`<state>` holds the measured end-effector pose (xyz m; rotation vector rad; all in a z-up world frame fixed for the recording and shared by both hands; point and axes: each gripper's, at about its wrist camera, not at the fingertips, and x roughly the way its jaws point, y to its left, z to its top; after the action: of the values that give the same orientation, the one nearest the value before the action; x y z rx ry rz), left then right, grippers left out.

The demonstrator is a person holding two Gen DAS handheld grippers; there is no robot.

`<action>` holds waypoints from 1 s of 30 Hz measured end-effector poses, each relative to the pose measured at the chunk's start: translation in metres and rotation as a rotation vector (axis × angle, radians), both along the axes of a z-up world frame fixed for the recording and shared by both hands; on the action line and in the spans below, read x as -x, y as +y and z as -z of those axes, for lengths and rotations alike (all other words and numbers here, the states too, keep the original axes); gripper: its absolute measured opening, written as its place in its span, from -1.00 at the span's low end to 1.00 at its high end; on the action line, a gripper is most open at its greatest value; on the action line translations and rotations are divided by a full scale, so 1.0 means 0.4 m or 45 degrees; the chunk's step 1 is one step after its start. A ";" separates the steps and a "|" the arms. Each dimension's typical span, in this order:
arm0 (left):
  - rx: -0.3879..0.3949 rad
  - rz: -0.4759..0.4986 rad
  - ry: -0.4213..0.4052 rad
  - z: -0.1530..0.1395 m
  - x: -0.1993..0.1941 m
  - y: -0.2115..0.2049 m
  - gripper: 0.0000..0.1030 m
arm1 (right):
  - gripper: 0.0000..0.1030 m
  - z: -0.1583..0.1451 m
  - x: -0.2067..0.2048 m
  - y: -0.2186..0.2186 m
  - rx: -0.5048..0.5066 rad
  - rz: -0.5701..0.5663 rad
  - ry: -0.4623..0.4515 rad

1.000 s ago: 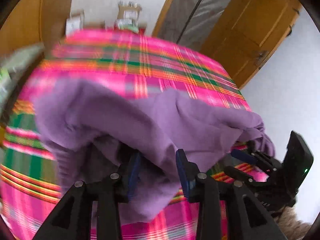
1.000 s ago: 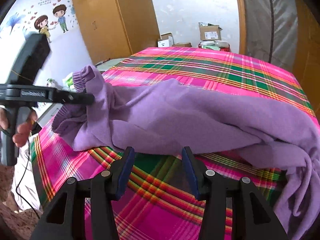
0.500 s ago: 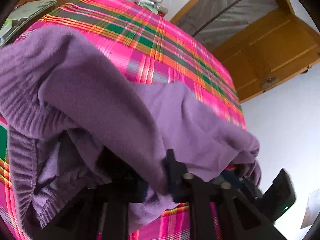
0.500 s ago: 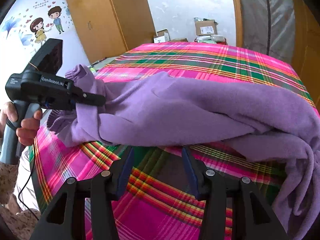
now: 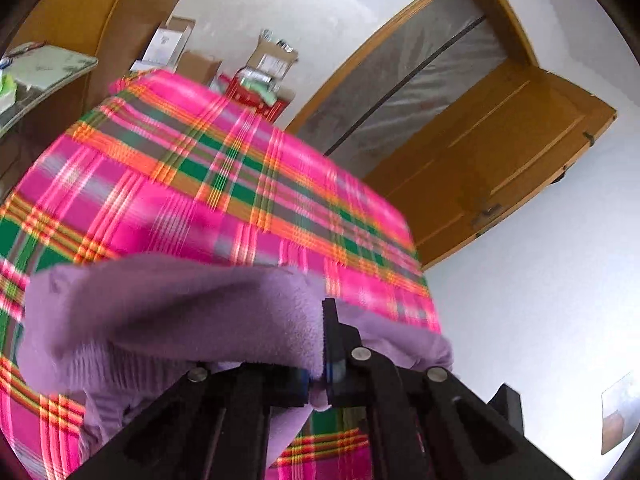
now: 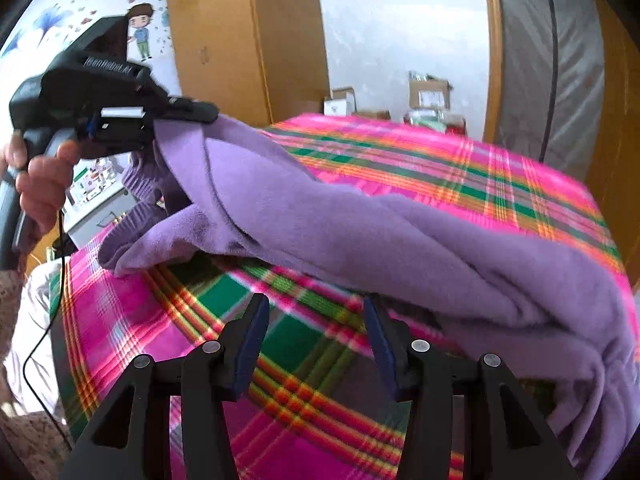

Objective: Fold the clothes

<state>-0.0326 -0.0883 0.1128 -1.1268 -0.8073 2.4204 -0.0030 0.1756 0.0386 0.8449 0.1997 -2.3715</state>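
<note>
In the left wrist view, the left gripper (image 5: 318, 380) has just been closing and now pinches a fold of the purple sweater (image 5: 180, 312) tight between its pads, the fleece bunched over the near fingers and spilling to the left. Beyond it spreads the pink plaid bedcover (image 5: 224, 176), with cardboard boxes (image 5: 272, 60) on the floor at the far end and a wooden door (image 5: 492, 160) standing ajar at the right. In the right wrist view, the right gripper (image 6: 312, 340) hangs over the near part of the bedcover (image 6: 440, 160) with its jaws standing apart and nothing between them; the sweater's (image 6: 380, 240) edge lies just beyond its right finger. The sweater stretches from the right side of the bed, where most of it rests in folds, up to the far left, where the left gripper (image 6: 188, 110) holds one end lifted clear of the cover, a ribbed cuff dangling under it. A hand (image 6: 40, 176) grasps that gripper's handle at the left, before a wooden wardrobe (image 6: 240, 40).
</note>
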 end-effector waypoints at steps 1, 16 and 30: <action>0.002 -0.002 0.009 -0.007 0.003 -0.004 -0.90 | -0.01 -0.001 0.002 -0.007 -0.006 0.000 0.030; -0.106 0.022 0.149 -0.088 0.031 -0.005 -0.90 | 0.27 -0.002 0.053 -0.099 -0.104 0.088 0.158; -0.142 -0.010 0.168 -0.094 0.027 -0.060 -0.90 | -0.76 -0.008 0.052 -0.094 -0.283 0.309 0.286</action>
<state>-0.0435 -0.1123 0.1503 -0.9143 -0.8926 2.3944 -0.0239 0.1378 0.0418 0.7351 0.4843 -2.7098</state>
